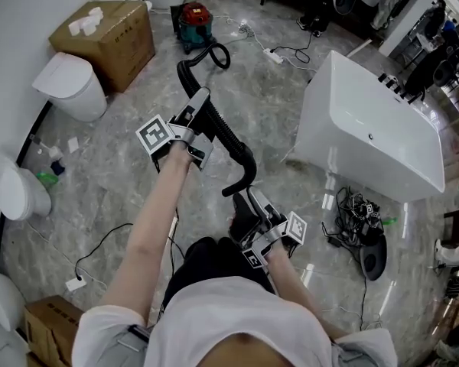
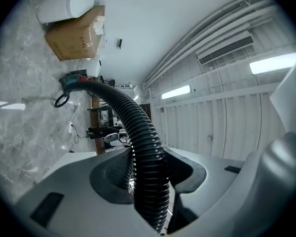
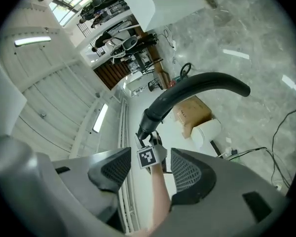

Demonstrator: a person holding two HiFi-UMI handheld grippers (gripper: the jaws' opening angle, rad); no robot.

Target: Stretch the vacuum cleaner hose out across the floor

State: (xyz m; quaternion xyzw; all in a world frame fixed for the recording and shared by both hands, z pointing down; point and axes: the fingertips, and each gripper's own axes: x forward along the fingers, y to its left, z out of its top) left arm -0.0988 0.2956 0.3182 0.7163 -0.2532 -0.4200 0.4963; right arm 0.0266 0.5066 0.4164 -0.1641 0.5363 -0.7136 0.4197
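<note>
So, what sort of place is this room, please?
Probably a storeroom or showroom for bathroom fittings, not a bathroom in use. A freestanding white bathtub stands out on the marble-patterned floor, and several toilets stand about loose, one beside a cardboard box.

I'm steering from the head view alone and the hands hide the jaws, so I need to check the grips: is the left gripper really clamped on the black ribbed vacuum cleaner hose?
Observer: Yes. In the left gripper view the black ribbed hose runs between the pads of the left gripper, and both press on it.
Operator: And the right gripper?
Observer: Its own view shows the jaws apart, holding nothing; the smooth black curved hose end hangs ahead of them, untouched.
</note>
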